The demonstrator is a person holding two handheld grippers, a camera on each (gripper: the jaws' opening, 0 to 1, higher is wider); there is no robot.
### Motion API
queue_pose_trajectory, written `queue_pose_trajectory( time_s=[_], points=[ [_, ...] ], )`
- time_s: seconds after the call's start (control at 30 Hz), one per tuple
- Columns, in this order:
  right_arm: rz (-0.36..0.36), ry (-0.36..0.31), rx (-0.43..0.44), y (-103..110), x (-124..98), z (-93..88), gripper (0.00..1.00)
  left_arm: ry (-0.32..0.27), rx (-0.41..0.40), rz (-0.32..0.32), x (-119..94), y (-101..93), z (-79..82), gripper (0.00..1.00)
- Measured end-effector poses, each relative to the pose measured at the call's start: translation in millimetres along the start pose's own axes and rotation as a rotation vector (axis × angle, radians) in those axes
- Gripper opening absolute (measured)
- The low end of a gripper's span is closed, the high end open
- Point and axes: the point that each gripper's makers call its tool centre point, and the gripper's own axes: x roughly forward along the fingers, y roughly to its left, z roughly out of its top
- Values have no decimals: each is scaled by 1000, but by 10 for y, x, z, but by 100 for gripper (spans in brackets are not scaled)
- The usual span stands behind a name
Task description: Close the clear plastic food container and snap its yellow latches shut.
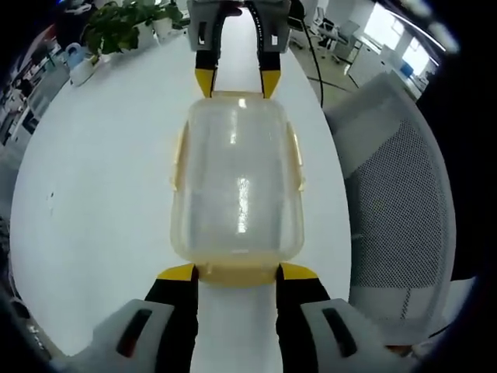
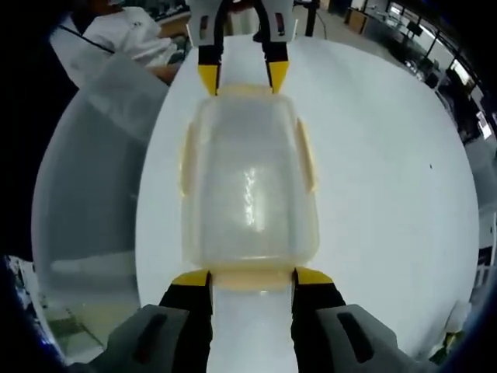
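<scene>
bright even light | glare streak on container lid (image 1: pixel 242 194) | fisheye-warped, soft edges

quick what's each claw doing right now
Left claw: open, jaws at the near end latch of the container.
Right claw: open, jaws at the opposite end latch.

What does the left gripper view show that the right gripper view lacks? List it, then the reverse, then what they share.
Left gripper view alone: potted plants at the table's far end and a mesh office chair beside it.

Right gripper view alone: a person's white sleeve and a second clear plastic piece beside the table.

Both: the clear container on the white table, with the left gripper and right gripper at its opposite short ends, jaws open.
</scene>
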Motion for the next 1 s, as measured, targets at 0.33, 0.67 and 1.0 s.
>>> queue_pose_trajectory(
  time_s=[0.33,0.67,1.0],
  points=[
    [-12,8,12,8,-49,-173,37,-5,18,-1,37,6,178,38],
    [-29,25,16,30,-139,-309,37,-14,27,2,77,-9,328,38],
    [-29,41,32,68,-155,-457,37,-22,33,0,121,-45,463,38]
  ],
)
